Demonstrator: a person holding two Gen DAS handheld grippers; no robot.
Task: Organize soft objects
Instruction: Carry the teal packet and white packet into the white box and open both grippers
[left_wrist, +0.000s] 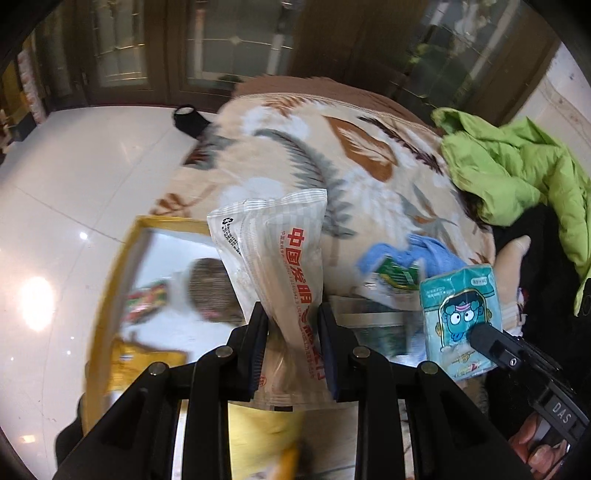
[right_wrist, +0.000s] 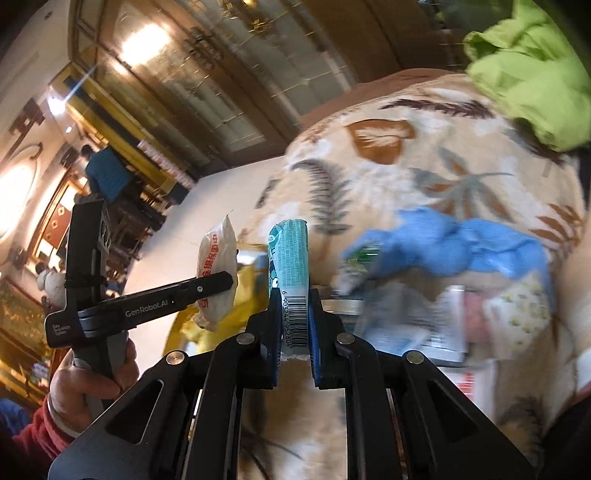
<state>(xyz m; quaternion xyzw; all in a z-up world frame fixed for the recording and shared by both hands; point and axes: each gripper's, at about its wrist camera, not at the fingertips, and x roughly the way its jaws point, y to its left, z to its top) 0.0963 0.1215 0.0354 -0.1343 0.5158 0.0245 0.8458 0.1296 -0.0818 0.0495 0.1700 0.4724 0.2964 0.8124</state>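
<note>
My left gripper (left_wrist: 293, 326) is shut on a white plastic packet with red print (left_wrist: 273, 251), which stands up between the pads above a yellow-rimmed box (left_wrist: 110, 280). To its right, my right gripper (left_wrist: 477, 335) holds a teal tissue packet with a cartoon face (left_wrist: 458, 306). In the right wrist view, the right gripper (right_wrist: 293, 299) pinches that teal packet (right_wrist: 291, 254) edge-on, barcode facing me. The left gripper (right_wrist: 231, 282) shows at the left with the white packet (right_wrist: 218, 258), and a person's hand (right_wrist: 92, 376) grips its handle.
A floral blanket (left_wrist: 332, 147) covers the surface ahead, with a blue cloth (left_wrist: 424, 251) and a green packet (left_wrist: 397, 273) lying on it. A lime green jacket (left_wrist: 509, 162) is heaped at the right. The yellow-rimmed box holds several blurred items. White tiled floor lies to the left.
</note>
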